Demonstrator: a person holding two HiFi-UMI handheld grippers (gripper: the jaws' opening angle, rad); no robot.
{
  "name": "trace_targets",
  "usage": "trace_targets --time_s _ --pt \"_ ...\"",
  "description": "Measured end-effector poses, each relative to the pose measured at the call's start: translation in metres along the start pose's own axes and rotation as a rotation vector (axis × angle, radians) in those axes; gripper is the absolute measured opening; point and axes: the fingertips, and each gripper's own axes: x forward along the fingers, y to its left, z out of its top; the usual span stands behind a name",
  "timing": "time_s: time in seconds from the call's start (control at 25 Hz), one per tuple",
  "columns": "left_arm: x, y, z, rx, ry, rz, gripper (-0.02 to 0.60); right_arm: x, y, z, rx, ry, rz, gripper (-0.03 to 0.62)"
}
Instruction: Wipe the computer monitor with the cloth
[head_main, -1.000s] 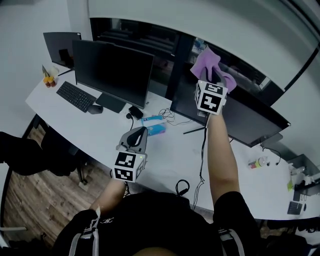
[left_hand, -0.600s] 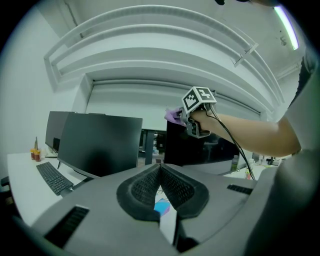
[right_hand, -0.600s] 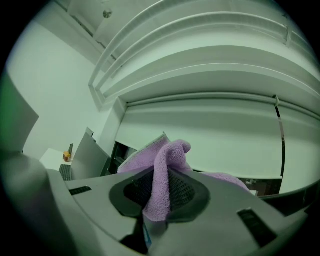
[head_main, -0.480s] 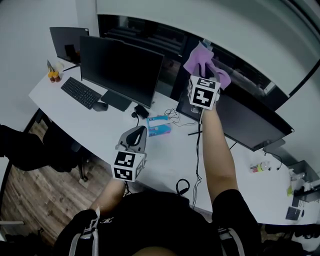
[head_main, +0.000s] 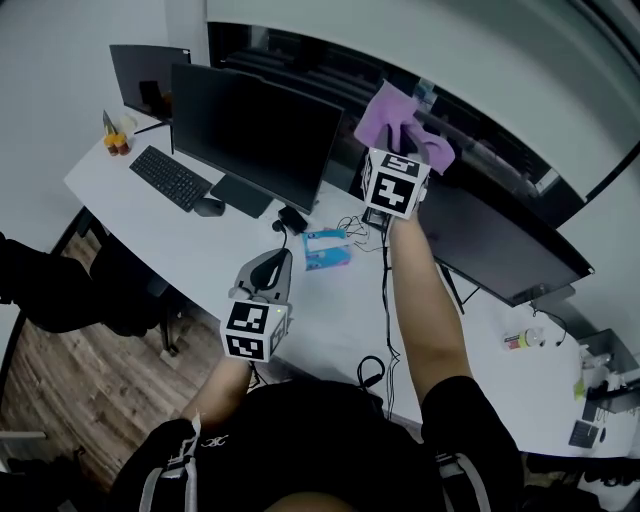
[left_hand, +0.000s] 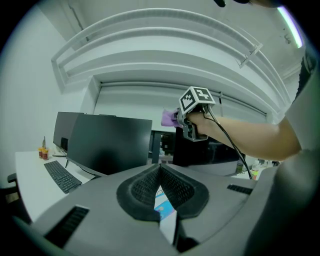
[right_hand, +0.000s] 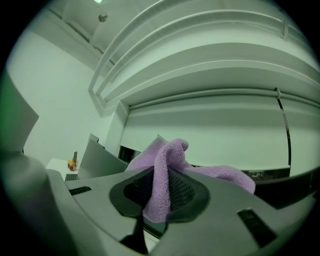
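In the head view, the right gripper (head_main: 398, 135) holds the purple cloth (head_main: 385, 110) up at the top left corner of the right-hand monitor (head_main: 495, 240). Contact with the screen cannot be confirmed. The left gripper (head_main: 272, 265) hangs low over the desk (head_main: 200, 262), near a blue box (head_main: 327, 248). A small cup (head_main: 120, 140) at the far corner holds something orange, too small to name.

In the left gripper view, its jaws meet with nothing between them.

In the right gripper view, the jaws pinch a bunched fold of cloth and the rest flops loose. The cloth looks soft, light and limp, so gripping a gathered middle suits it. The screen likely wants gentle pressure.
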Motion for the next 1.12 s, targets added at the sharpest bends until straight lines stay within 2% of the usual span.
trace_targets --time_s 0.28,0.52,0.76,0.88,1.04,1.12 --pt "-0.011 0.018 -0.011 -0.020 0.018 0.039 0.014 -0.010 0.031 -0.009 0.165 -0.041 -0.002 0.080" --pt "-0.016 0.026 -0.016 -0.030 0.023 0.063 0.014 -0.016 0.058 -0.012 0.265 -0.059 0.072 0.080" --pt "-0.017 0.029 -0.021 -0.041 0.031 0.065 0.014 -0.008 0.076 -0.029 0.491 0.013 0.211 0.080" --pt "-0.017 0.030 -0.023 -0.043 0.035 0.067 0.014 -0.010 0.072 -0.031 0.546 -0.001 0.206 0.080" --pt "-0.015 0.030 -0.025 -0.043 0.041 0.068 0.014 -0.008 0.048 -0.033 0.734 -0.037 0.162 0.080" --pt "-0.015 0.030 -0.026 -0.043 0.044 0.068 0.014 -0.008 0.033 -0.034 0.786 -0.058 0.132 0.080"
